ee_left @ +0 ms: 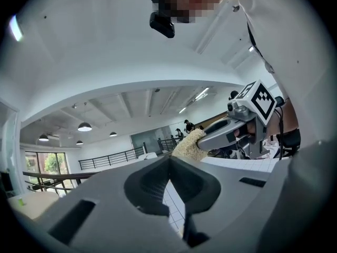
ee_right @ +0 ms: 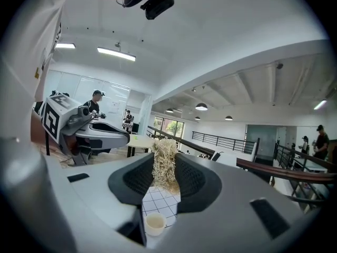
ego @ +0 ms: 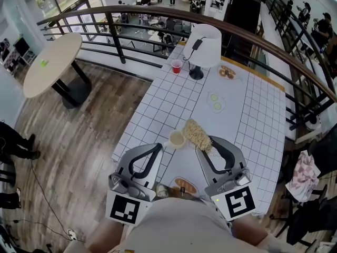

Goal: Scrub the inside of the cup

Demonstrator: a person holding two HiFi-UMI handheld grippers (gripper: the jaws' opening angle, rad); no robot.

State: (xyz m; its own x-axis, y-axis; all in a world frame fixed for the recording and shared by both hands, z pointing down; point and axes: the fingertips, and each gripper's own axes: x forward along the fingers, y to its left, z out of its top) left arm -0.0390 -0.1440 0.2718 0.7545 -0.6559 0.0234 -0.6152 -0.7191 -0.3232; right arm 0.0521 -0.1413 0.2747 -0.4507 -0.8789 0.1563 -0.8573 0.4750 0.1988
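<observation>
We pinch the scrubber (ego: 198,134) in the right gripper (ee_right: 164,176), near the cup (ego: 177,139) but not inside it. The left gripper (ee_left: 169,167) has its jaws pressed together and is empty. All scrubbing seems still to do.

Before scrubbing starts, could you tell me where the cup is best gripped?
Probably across its outer wall, coming from its left with the left gripper: the cup stands upright, and the scrubber in the right gripper is at its right, needing the mouth free.
</observation>
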